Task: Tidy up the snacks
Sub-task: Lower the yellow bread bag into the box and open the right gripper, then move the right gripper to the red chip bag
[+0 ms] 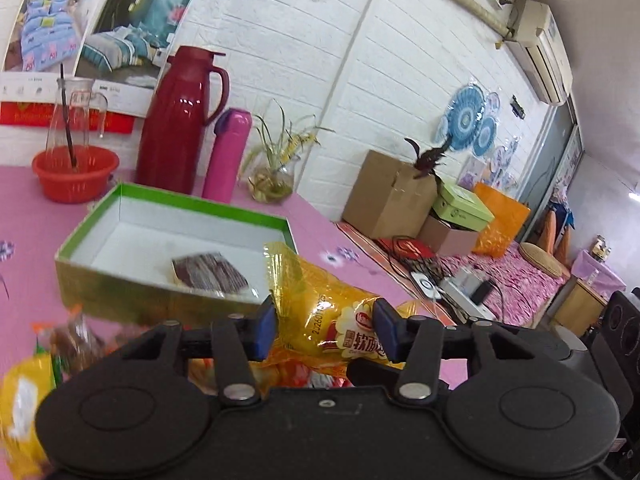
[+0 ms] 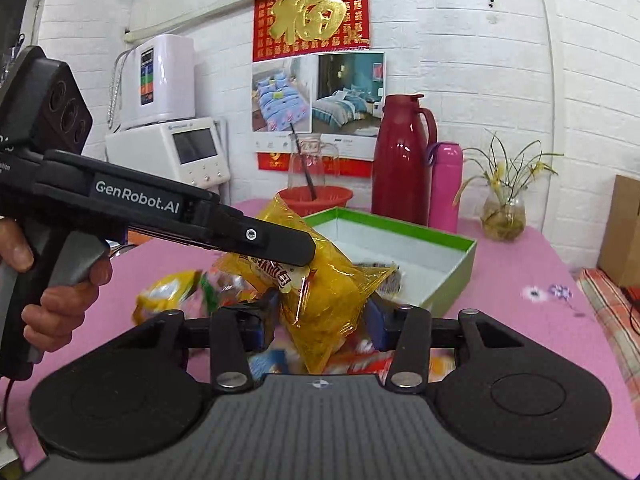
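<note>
My left gripper (image 1: 325,328) is shut on a yellow snack bag (image 1: 340,316) and holds it above the pink table, just in front of the green box (image 1: 120,276). The box holds one dark striped snack packet (image 1: 210,272). In the right wrist view the left gripper (image 2: 296,256) comes in from the left with the yellow bag (image 2: 320,292) hanging from it. My right gripper (image 2: 322,320) is open, its blue pads either side of the bag's lower end. Several loose snack packets (image 2: 172,292) lie on the table below.
A red thermos (image 1: 176,120), a pink bottle (image 1: 228,152), a red basin with a glass jug (image 1: 74,172) and a plant vase (image 1: 274,184) stand behind the box. The table edge runs along the right, with cardboard boxes (image 1: 388,192) beyond.
</note>
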### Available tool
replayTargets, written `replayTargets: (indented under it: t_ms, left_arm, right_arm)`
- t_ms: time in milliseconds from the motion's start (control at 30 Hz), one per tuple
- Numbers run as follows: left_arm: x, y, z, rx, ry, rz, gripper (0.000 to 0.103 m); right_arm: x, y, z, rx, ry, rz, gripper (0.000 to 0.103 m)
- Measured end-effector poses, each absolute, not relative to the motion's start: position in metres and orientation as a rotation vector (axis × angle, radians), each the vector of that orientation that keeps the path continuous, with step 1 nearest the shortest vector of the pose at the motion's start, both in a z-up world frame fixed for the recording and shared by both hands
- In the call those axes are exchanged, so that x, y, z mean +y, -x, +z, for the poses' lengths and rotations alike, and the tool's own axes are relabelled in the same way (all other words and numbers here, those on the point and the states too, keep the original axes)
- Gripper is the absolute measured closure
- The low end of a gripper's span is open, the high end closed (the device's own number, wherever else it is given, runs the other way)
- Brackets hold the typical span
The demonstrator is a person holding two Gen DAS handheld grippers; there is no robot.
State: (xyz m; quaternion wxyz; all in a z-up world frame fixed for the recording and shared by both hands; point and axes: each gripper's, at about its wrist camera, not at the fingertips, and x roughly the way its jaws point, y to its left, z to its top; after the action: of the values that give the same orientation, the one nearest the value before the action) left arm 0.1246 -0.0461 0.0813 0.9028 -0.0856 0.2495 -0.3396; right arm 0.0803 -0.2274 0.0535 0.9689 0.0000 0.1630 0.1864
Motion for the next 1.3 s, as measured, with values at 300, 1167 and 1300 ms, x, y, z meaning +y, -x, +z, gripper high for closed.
replayTargets:
  t_ms: [300, 1167, 1300]
  left_arm:
    - [-0.049, -0.206, 0.073, 0.535, 0.186, -0.659, 0.068]
    - [-0.037, -0.238, 0.051, 0.564, 0.176, -0.442, 0.0]
    - [-0.036, -0.211, 0.062, 0.537, 0.145, -0.42, 0.0]
  right_arm:
    - [-0.233, -0.16, 0.044, 0.353, -0.003, 0.383, 0.026]
    - [-0.232, -0.182, 0.041, 0.365, 0.057, 0.396, 0.0]
    - [-0.229, -0.157, 0.055, 0.318, 0.066, 0.402, 0.0]
